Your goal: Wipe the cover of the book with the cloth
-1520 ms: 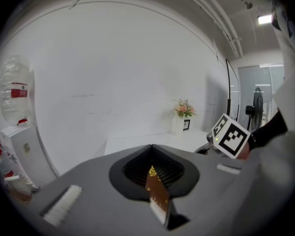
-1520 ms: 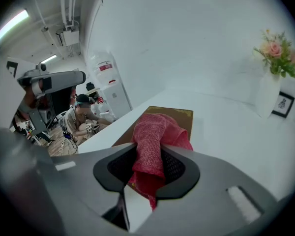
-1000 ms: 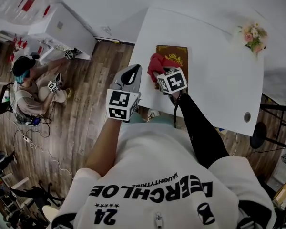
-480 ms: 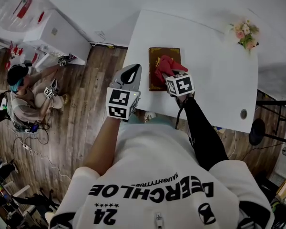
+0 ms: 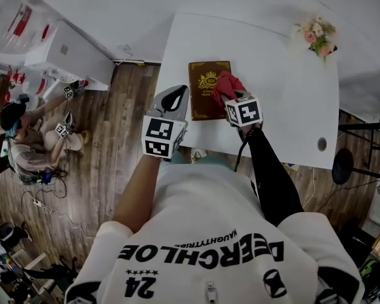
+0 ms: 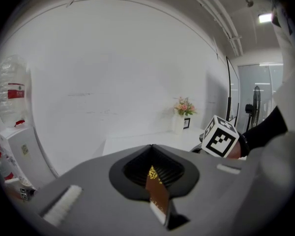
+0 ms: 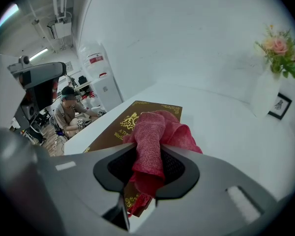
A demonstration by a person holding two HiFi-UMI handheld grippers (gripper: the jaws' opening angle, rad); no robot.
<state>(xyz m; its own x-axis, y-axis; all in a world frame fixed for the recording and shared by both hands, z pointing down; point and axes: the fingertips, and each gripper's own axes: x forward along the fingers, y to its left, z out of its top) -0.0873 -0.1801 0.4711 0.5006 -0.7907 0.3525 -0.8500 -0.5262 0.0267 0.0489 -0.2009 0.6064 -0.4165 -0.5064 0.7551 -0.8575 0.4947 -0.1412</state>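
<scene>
Nubbly red cloth [image 7: 153, 134] on rectangular, gilt-stamped brown book [image 7: 110, 134]

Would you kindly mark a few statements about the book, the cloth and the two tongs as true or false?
1. The right tongs are shut on the red cloth. True.
2. The book lies open. False: it lies closed on the white table.
3. The left tongs grip the book. False: they are shut and hold nothing.
4. Flowers stand at a far corner of the table. True.
</scene>
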